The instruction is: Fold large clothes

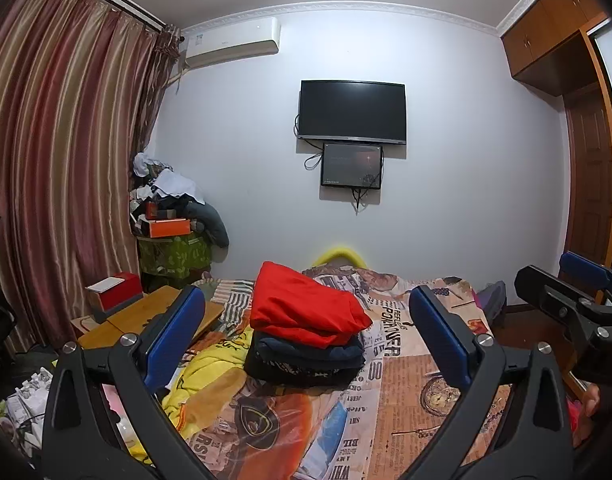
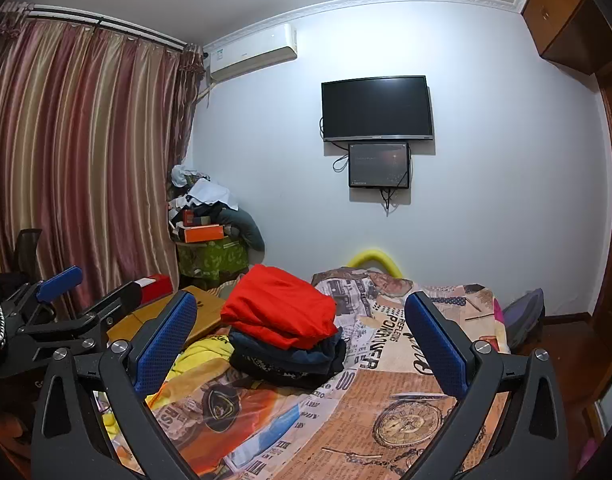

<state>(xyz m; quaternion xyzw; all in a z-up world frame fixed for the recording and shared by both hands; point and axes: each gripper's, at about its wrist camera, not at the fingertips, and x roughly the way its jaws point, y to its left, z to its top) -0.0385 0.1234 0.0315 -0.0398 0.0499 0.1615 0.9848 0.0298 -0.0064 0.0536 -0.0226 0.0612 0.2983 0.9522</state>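
A folded red garment (image 1: 302, 308) (image 2: 282, 308) tops a stack of folded dark garments (image 1: 306, 360) (image 2: 286, 360) on the bed's printed cover (image 1: 406, 400) (image 2: 386, 400). A crumpled yellow garment (image 1: 210, 376) (image 2: 194, 356) lies left of the stack. My left gripper (image 1: 306, 340) is open, held above the bed short of the stack, with nothing between its blue pads. My right gripper (image 2: 302, 344) is likewise open and empty. Each gripper shows in the other's view: the right one (image 1: 578, 300) at the right edge, the left one (image 2: 66, 300) at the left.
A low wooden table (image 1: 146, 320) (image 2: 174, 312) with a red box (image 1: 114, 296) stands left of the bed. A cluttered pile (image 1: 170, 208) sits in the corner by the striped curtain (image 1: 66, 140). Two screens (image 1: 352, 112) hang on the far wall. A wardrobe (image 1: 566, 40) stands right.
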